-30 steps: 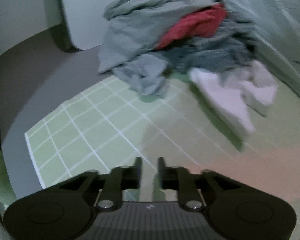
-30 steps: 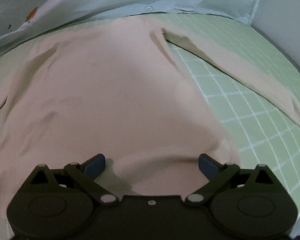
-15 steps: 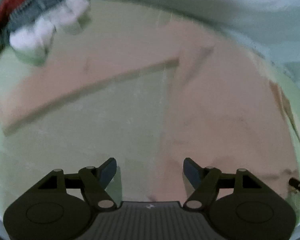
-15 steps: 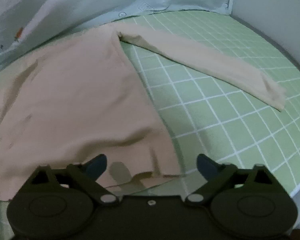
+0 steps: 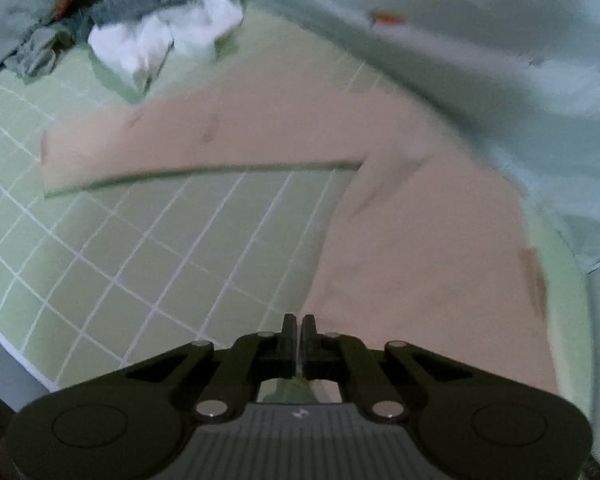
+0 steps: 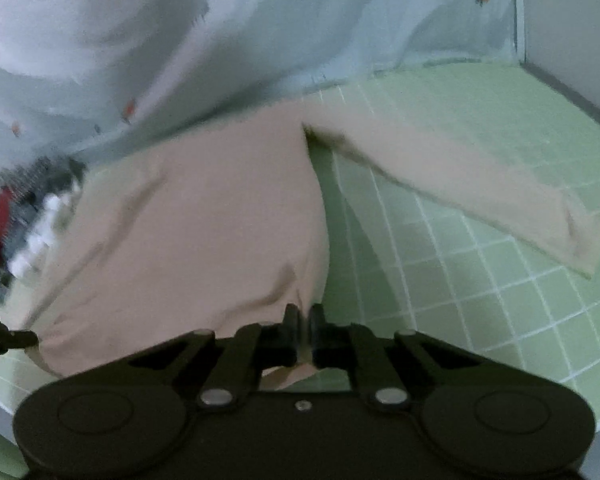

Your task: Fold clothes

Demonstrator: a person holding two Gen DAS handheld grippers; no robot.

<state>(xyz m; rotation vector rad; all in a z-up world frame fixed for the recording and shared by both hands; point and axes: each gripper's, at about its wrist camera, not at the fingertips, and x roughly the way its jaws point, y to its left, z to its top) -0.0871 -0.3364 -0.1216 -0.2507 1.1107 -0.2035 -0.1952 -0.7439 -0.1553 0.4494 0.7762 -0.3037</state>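
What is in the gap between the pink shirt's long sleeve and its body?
Only bare green checked mat lies between the sleeve and the body of the peach shirt. The left wrist view shows it, and the right wrist view shows the same on the other side.

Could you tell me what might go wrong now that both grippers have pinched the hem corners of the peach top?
1. Both grips are shallow: the left gripper and right gripper catch only the edge of the peach long-sleeved top, so a corner could slip out when lifted.
2. The sleeves lie spread wide and may drag or bunch.
3. The collar lies against the pale bedding, which could snag.
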